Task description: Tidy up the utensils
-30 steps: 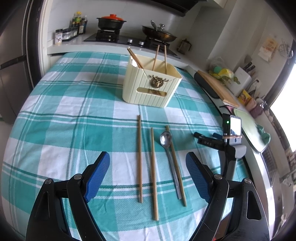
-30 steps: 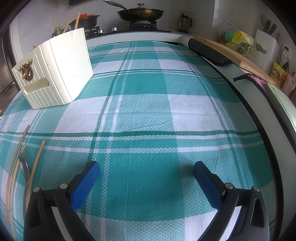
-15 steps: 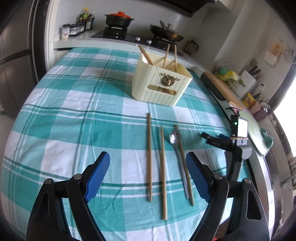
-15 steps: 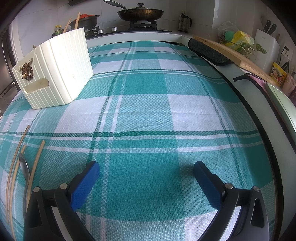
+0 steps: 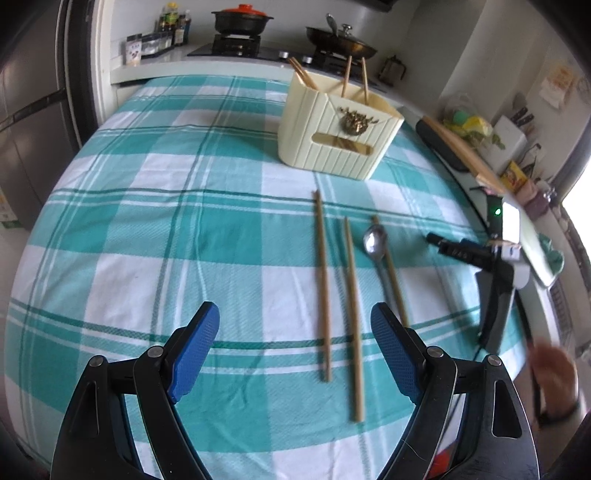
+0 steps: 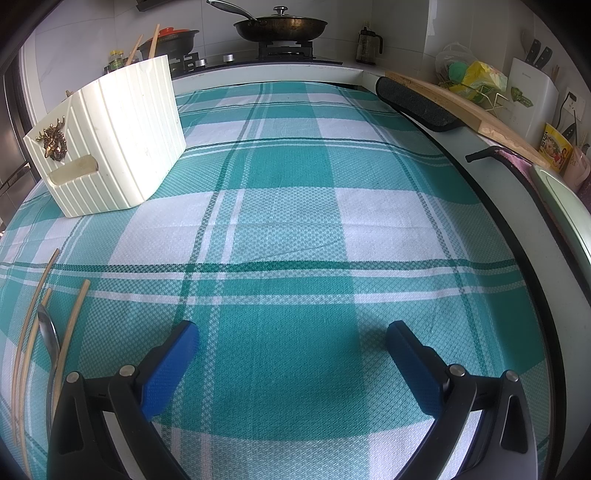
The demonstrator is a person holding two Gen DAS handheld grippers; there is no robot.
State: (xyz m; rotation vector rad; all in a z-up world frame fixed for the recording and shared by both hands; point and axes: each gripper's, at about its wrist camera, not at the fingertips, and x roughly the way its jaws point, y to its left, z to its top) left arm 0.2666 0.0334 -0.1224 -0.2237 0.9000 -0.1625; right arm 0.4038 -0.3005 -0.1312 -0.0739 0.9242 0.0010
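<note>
Three wooden chopsticks [image 5: 322, 284] and a metal spoon [image 5: 376, 243] lie side by side on the teal checked tablecloth [image 5: 147, 221]. A cream ribbed holder [image 5: 338, 136] with several chopsticks in it stands behind them. My left gripper [image 5: 295, 343] is open and empty above the cloth, just left of the chopsticks' near ends. My right gripper [image 6: 291, 354] is open and empty over bare cloth. The chopsticks [image 6: 70, 332], the spoon [image 6: 50, 332] and the holder [image 6: 107, 147] show at its left.
The right gripper's body [image 5: 491, 266] stands at the table's right edge in the left wrist view. A stove with a pot [image 5: 242, 20] and a pan [image 6: 280, 26] is behind the table. A cutting board [image 6: 461, 107] and a knife block [image 6: 532, 96] line the right counter.
The left gripper has drawn back and shifted left, so the chopsticks and holder sit further right in its view. The right gripper has not moved.
</note>
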